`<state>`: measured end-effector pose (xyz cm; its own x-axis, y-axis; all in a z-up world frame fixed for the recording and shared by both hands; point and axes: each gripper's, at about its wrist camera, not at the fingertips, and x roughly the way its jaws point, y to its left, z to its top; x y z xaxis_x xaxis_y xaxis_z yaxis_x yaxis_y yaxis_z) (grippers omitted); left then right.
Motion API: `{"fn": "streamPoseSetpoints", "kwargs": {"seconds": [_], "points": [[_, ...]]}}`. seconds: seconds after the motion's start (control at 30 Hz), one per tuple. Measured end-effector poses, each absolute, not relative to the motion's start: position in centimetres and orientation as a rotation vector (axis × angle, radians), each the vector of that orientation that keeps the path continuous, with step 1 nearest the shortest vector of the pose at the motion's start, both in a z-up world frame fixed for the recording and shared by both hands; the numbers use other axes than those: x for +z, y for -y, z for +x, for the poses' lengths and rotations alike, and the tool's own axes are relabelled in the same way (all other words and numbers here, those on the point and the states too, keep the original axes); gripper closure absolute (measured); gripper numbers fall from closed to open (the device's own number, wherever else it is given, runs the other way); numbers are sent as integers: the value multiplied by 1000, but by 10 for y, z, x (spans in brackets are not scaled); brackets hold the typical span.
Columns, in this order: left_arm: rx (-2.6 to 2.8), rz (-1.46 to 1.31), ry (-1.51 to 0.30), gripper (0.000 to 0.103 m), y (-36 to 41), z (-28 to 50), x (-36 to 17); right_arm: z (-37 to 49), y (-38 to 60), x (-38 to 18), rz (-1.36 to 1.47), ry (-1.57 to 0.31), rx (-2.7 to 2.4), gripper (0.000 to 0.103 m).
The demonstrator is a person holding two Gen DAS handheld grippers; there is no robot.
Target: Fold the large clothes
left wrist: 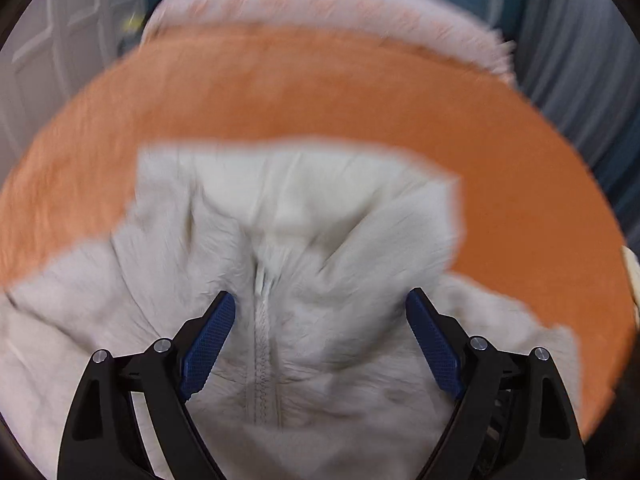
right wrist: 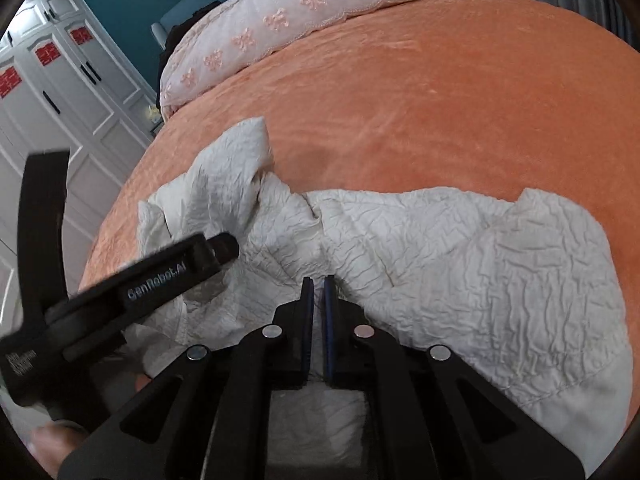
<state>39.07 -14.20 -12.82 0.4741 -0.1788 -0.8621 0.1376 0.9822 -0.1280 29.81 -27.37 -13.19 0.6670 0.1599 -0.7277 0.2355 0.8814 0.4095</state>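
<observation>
A white crinkled garment with a zip down its middle lies spread on an orange bed cover. My left gripper hovers open just over it, blue pads wide apart on either side of the zip, nothing pinched; this view is blurred. In the right wrist view the same garment lies rumpled, one part bunched up at the left. My right gripper is shut, its tips at a fold of the cloth; whether any cloth is pinched I cannot tell. The left tool's black body crosses at the left.
A pale pillow with pink flower stitching lies at the head of the bed. White wardrobe doors stand past the bed's left edge, and a grey curtain hangs at the right. A hand shows at the bottom left.
</observation>
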Motion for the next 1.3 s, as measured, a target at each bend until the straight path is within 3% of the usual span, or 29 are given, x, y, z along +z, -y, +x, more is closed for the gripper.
{"fn": "streamPoseSetpoints", "kwargs": {"seconds": [0.1, 0.27, 0.3, 0.33, 0.37, 0.53, 0.67, 0.8, 0.97, 1.1, 1.13, 1.2, 1.23, 1.27, 1.3], "points": [[-172, -83, -1056, 14, 133, 396, -141, 295, 270, -115, 479, -799, -102, 96], [-127, -74, -957, 13, 125, 378, -136, 321, 258, -114, 417, -848, -1, 71], [-130, -97, -937, 13, 121, 373, -135, 326, 265, -122, 447, -878, -17, 71], [-130, -117, -922, 13, 116, 370, -134, 329, 278, -133, 487, -911, -74, 83], [-134, -130, -914, 13, 114, 367, -134, 327, 290, -139, 544, -917, -114, 103], [-118, -112, -940, 14, 114, 373, -133, 298, 300, -124, 509, -892, -234, 103], [-135, -106, -932, 14, 105, 362, -120, 295, 289, -102, 462, -889, -180, 92], [17, -79, -869, 14, 72, 344, -105, 321, 271, -83, 559, -884, -60, 90], [27, -241, -913, 15, 24, 342, -109, 370, 227, -131, 420, -1060, -40, 82], [47, -162, -910, 14, 21, 342, -116, 366, 236, -125, 493, -1009, -54, 82], [47, -150, -918, 14, 21, 343, -122, 362, 240, -116, 516, -976, -59, 79], [42, -133, -905, 13, 21, 341, -131, 357, 246, -95, 548, -883, -69, 55], [40, -127, -896, 11, 18, 340, -132, 360, 249, -84, 565, -837, -79, 31], [36, -121, -891, 10, 18, 340, -133, 367, 251, -77, 586, -816, -72, 21], [36, -115, -886, 10, 19, 340, -136, 374, 251, -74, 602, -815, -56, 21]]}}
